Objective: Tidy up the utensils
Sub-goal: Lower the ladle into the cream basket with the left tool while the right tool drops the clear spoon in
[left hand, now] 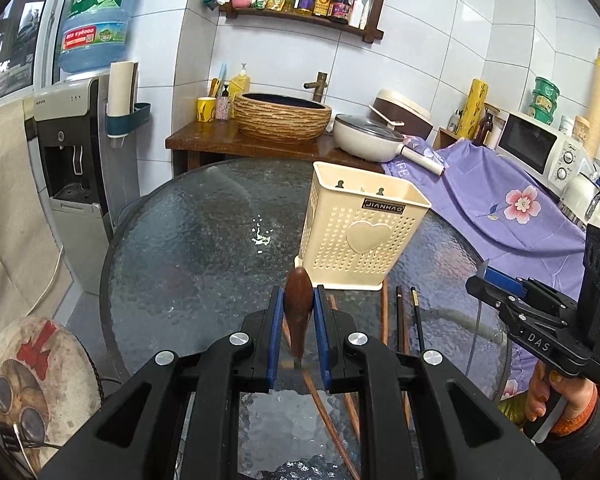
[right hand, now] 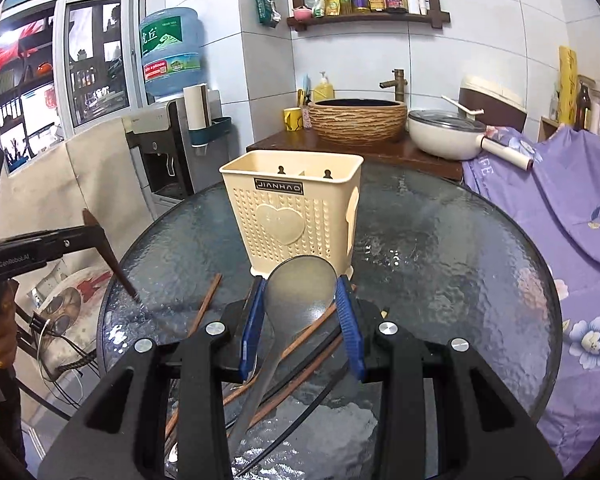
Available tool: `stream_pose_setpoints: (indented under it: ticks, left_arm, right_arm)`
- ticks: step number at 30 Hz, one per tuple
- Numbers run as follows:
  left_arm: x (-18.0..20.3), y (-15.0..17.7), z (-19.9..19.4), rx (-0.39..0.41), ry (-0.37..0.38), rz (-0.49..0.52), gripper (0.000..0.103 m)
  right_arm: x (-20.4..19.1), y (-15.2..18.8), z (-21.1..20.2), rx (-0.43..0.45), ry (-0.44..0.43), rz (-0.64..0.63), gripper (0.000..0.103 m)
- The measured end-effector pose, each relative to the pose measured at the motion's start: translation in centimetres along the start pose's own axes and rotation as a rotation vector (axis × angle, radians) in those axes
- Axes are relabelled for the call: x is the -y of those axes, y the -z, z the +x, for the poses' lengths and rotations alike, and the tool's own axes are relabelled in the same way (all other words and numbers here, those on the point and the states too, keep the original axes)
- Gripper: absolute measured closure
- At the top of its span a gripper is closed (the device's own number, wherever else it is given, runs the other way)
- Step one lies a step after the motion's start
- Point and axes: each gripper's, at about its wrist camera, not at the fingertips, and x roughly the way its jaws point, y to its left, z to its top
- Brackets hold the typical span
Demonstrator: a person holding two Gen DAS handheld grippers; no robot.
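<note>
A cream perforated utensil holder (left hand: 360,226) stands upright on the round glass table (left hand: 188,248); it also shows in the right wrist view (right hand: 296,210). My left gripper (left hand: 299,308) is shut on a brown wooden spoon (left hand: 299,304), just in front of the holder. My right gripper (right hand: 302,308) is shut on a translucent grey spoon (right hand: 300,292), its bowl up before the holder. Several brown and black chopsticks (left hand: 400,320) lie on the glass below both grippers, also in the right wrist view (right hand: 206,304). The left gripper with the wooden spoon shows at the left of the right view (right hand: 100,240).
A purple flowered cloth (left hand: 500,200) covers the counter at right, with a microwave (left hand: 540,148). Behind the table are a wooden counter with a woven basin (left hand: 282,116) and a white pan (left hand: 368,136). A water dispenser (left hand: 72,152) stands at left. A stool (left hand: 32,380) sits beside the table.
</note>
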Motion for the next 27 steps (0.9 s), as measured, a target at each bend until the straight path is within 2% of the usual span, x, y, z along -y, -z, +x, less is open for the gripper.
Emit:
stream_pose_setpoints:
  ticks: [7,15,21,27]
  left_arm:
    - [0.4,-0.9,-0.2,0.015,0.013,0.010,0.088]
    - [2.5,-3.9,-0.9,0.056,0.044,0.067,0.088]
    - [4.6,-8.3,-1.0,0.089,0.100,0.081,0.088]
    - [5.8,-14.4,-0.8,0.135,0.151,0.052,0.088]
  right_arm:
    - [-0.4,-0.5,0.1,0.014,0.010,-0.028,0.067]
    - [-1.3,-2.8,0.4,0.055,0.035,-0.080,0.067]
    - [-1.8,-7.3,1.0,0.097,0.056,-0.107,0.067]
    - [-0.9,-14.3,1.3,0.175,0.104,-0.078,0.067]
